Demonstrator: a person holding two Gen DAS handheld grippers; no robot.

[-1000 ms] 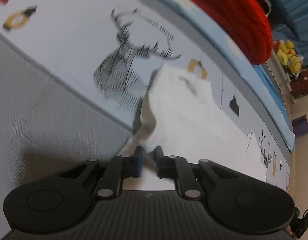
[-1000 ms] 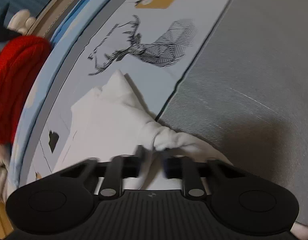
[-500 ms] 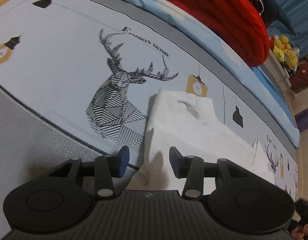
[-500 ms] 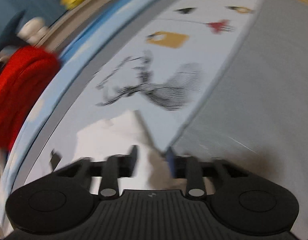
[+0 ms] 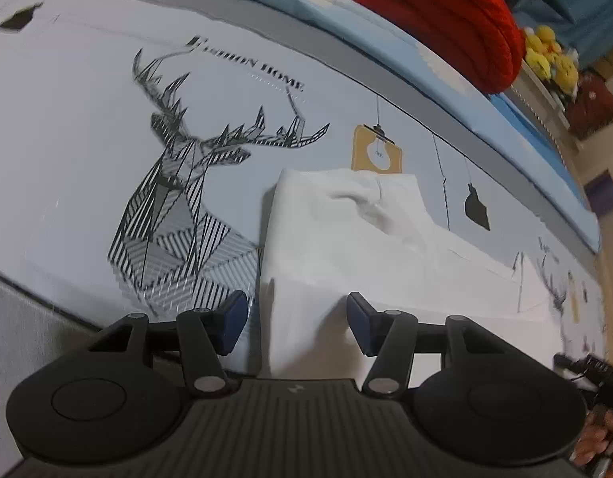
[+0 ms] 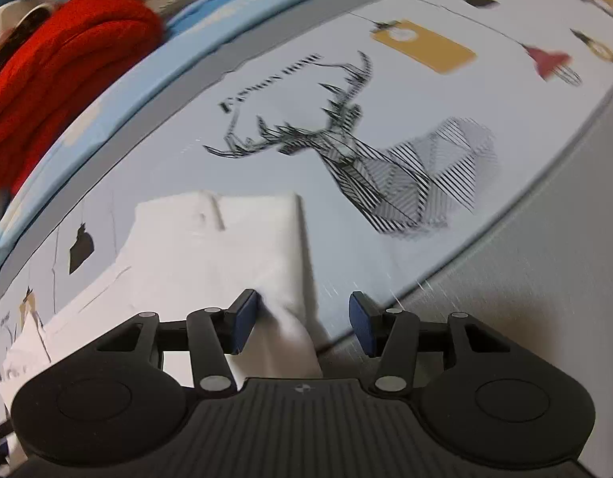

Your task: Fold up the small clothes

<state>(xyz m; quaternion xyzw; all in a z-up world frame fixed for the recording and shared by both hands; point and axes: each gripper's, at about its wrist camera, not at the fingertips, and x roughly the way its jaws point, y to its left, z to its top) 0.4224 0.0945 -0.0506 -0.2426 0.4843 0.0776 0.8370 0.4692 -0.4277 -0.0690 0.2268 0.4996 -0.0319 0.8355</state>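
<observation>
1. Left wrist view: the left hand-held gripper (image 5: 294,320) fills the bottom of the frame, pointing up-frame. Its jaws have just been opening and stand spread. The blue pads (image 5: 235,318) press on nothing.
2. The white garment (image 5: 338,239) lies on the bed cover (image 5: 87,127), centre to lower right of frame, running from between the jaws up and away. The near fold's long axis runs bottom to top. A wider layer spreads off to the right edge.
3. The garment's left edge falls just inside the left pad, and the cloth fills most of the gap. So the garment is straight ahead and under this gripper, released, not pinched.
4. A deer print (image 5: 195,207) sits left of the garment. A red knit bundle (image 5: 438,8) lies at upper right, well apart.
5. Right wrist view: the right hand-held gripper (image 6: 300,320) is at bottom centre. Its jaws have also just been opening and are spread, gripping nothing.
6. The same garment (image 6: 219,247) lies centre-left of frame. Its right edge runs down into the gap and hugs the left pad (image 6: 243,322). Whether it touches, I cannot tell. Bare cover shows beside the right pad.
7. Judgement: both grippers sit at the near end of the fold, one at each edge, about equally near. The next grasp likely needs a fresh edge farther along the garment.
</observation>
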